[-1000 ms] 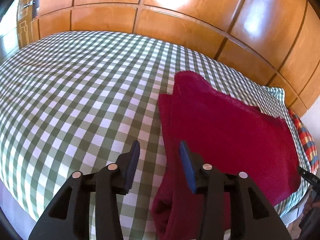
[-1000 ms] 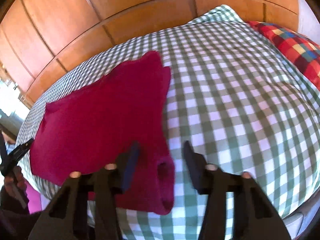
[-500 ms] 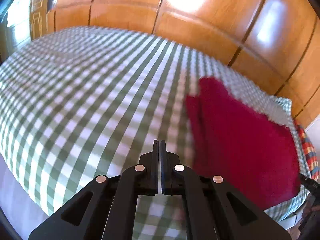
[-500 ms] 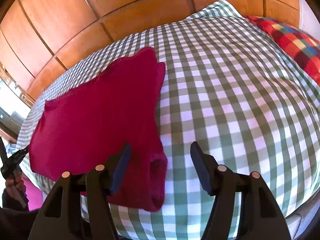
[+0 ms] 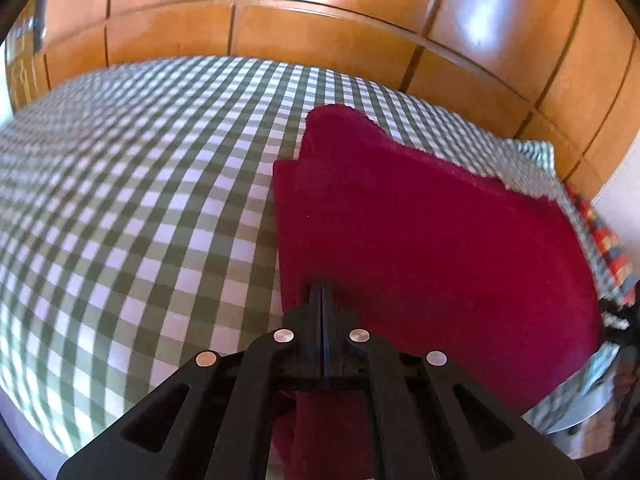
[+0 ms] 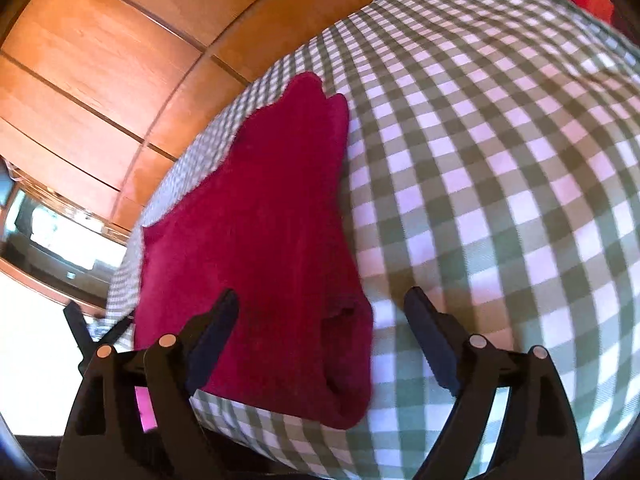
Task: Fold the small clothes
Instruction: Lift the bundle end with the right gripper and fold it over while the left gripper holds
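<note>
Crimson fleece, a small folded garment (image 5: 420, 240), lies flat on a bed covered by a green-and-white checked bedspread (image 5: 140, 200), near the bed's front edge. In the left wrist view its long axis runs from the near edge, under the camera, away toward the wooden panelled wall (image 5: 320, 32), ending in a narrow rounded tip at the far end; a second layer shows as a step along its left edge. In the right wrist view the same garment (image 6: 260, 220) stretches from the near edge diagonally up toward the wall panels (image 6: 100, 60), with a rolled opening, perhaps a cuff or hem, at the near right corner.

A multicoloured plaid cloth (image 5: 612, 248) lies at the bed's far right end in the left view and shows at the top right corner in the right view.

The left tool (image 5: 322, 292) has its jaws pressed fully together, its tip over the garment's near left portion; whether any cloth is pinched between them cannot be told. The right tool (image 6: 320, 316) stands wide, its jaws having just been opening, straddling the garment's rolled near corner without the pads (image 6: 216, 328) pressing on it; the right-hand finger sits over bare bedspread.
</note>
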Action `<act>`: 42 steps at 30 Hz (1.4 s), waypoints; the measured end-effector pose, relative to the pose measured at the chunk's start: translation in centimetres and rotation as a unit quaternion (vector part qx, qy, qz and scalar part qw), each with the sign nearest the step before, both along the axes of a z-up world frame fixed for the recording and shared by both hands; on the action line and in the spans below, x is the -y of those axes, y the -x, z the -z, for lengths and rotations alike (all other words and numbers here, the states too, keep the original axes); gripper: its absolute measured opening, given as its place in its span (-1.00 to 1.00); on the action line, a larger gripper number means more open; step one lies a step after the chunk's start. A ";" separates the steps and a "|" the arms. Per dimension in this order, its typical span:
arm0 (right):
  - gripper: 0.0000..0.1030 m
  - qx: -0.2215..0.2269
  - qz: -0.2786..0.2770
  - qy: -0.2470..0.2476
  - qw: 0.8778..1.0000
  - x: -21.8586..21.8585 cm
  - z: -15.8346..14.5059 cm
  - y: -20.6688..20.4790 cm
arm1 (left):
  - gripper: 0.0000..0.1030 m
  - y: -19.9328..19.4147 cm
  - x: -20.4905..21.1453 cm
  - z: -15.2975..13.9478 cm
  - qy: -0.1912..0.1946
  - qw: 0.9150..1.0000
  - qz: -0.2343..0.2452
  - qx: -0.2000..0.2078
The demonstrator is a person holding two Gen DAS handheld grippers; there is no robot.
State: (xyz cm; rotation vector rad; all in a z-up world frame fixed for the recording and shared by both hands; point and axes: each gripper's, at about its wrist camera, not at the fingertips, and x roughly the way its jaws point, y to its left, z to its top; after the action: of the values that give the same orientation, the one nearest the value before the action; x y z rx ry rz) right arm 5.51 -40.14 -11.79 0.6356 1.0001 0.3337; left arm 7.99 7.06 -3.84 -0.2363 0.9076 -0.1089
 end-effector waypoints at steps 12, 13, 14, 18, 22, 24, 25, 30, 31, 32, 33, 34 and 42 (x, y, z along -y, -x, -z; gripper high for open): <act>0.66 0.006 -0.058 -0.001 0.998 -3.4 0.1 -2.9 | -1.00 1.8 3.0 -2.8 0.003 0.997 0.059 0.045; 0.65 0.007 -0.061 0.001 0.998 -3.7 0.2 -3.1 | -1.00 1.7 3.8 -2.6 -0.006 0.997 0.067 0.042; 0.62 0.010 -0.064 0.003 0.998 -3.7 0.4 -2.9 | -1.00 1.5 4.2 -2.1 -0.012 0.997 0.069 0.036; 0.02 0.002 -0.071 -0.007 0.997 -3.7 0.5 -3.0 | -1.00 0.2 4.7 0.0 -0.017 0.998 0.066 0.002; -0.18 0.003 -0.074 -0.011 0.997 -4.3 0.5 -2.8 | -1.00 0.0 3.9 0.3 0.013 0.998 0.057 -0.003; -0.26 0.006 -0.071 -0.007 0.997 -5.0 0.1 -2.9 | -1.00 0.2 3.8 0.0 0.017 0.998 0.055 -0.001; -0.29 0.008 -0.070 -0.005 0.997 -5.2 -0.1 -2.8 | -1.00 0.2 3.6 -0.1 0.016 0.998 0.055 0.001; -0.37 0.033 -0.077 -0.005 0.996 -6.9 -3.0 -3.0 | -1.00 1.1 3.1 -1.3 0.028 0.998 0.052 0.015; -0.39 0.038 -0.080 -0.003 0.996 -7.4 -3.6 -3.2 | -1.00 1.2 2.7 -1.3 0.035 0.998 0.049 0.014; -0.40 0.046 -0.085 -0.001 0.995 -8.0 -4.4 -3.3 | -1.00 1.1 2.3 -1.4 0.042 0.998 0.047 0.013; -0.41 0.053 -0.089 0.001 0.995 -8.5 -5.1 -3.5 | -1.00 1.1 1.9 -1.4 0.052 0.998 0.044 0.013; -0.42 0.062 -0.095 0.001 0.994 -9.3 -6.0 -3.6 | -1.00 1.1 1.3 -1.4 0.066 0.997 0.042 0.011; -0.44 0.120 -0.181 0.025 0.976 -18.0 -12.2 -5.1 | -1.00 0.8 -0.9 -0.2 0.140 0.989 0.055 -0.011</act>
State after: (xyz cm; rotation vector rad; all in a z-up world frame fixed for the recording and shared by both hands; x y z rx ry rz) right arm 10.61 -22.17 0.36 0.3547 0.8855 0.6877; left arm 7.15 7.94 -3.66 -0.4493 0.9273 -0.3385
